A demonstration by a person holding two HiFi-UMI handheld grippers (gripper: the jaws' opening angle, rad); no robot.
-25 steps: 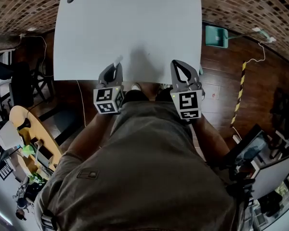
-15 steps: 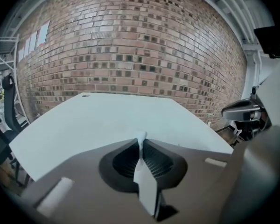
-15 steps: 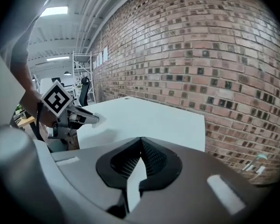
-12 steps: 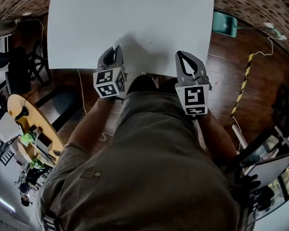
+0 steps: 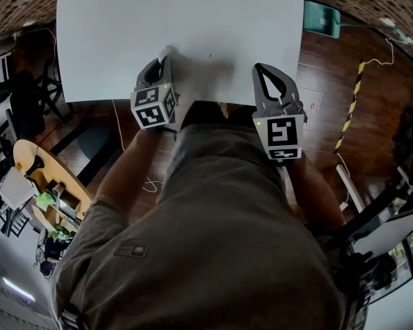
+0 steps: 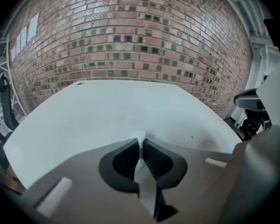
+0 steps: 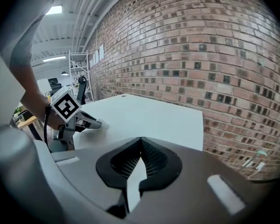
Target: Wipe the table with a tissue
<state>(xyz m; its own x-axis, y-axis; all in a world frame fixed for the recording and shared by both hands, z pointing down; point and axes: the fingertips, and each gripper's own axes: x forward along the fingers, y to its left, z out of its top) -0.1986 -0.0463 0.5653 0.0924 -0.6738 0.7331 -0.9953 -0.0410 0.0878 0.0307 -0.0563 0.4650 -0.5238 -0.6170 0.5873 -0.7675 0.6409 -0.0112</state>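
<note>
**Tissue Barely Showing at the Tips**

Our left tool (image 5: 164, 62), left of centre in the head view, pinches the tissue (image 6: 140, 136). Only a white tuft pokes out, over the near edge of the white bench (image 5: 193, 19). Whether it touches, we cannot tell. Our right tool (image 7: 141, 141) is pressed together, holding nothing.

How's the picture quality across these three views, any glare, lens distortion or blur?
Head view: the white table is nearly washed out, and the lens bows the whole scene. Left gripper view: black corners, the brick wall bulges, and the tissue looks soft up close. Right gripper view: same bulge, with a ceiling light glaring.
</note>
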